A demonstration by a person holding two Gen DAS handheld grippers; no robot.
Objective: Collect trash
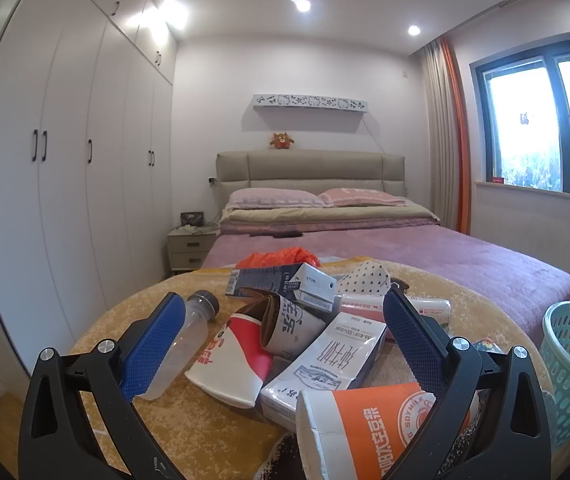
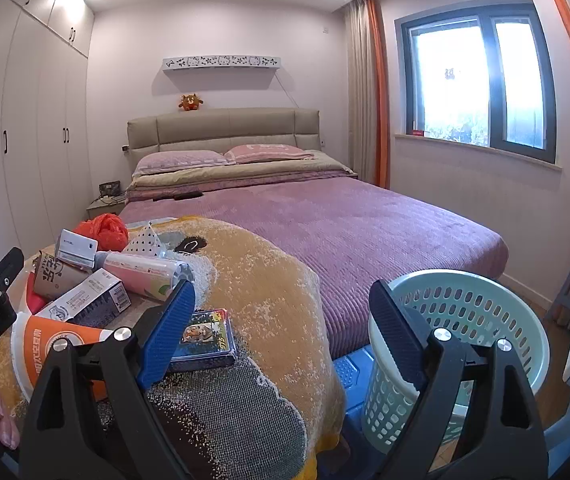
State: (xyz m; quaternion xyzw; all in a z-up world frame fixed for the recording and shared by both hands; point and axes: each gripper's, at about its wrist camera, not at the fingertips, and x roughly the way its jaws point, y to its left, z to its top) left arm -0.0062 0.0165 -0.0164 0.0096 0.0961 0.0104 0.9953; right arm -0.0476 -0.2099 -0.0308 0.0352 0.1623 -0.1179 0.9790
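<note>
Both grippers—left gripper, right gripper—gape wide, empty. Trash pile sits at twelve o'clock of the left; basket at two. Take the top orange cup first, squarely.

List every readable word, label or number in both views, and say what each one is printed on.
"SOYMILK": orange paper cup, on its round logo.
"GenRobot.AI": left gripper's black body at the left edge of the right wrist view.
Large Chinese characters, upside down: white milk carton.
Small print on the pink bottle, the dark carton and the card pack: too small to read.
</note>
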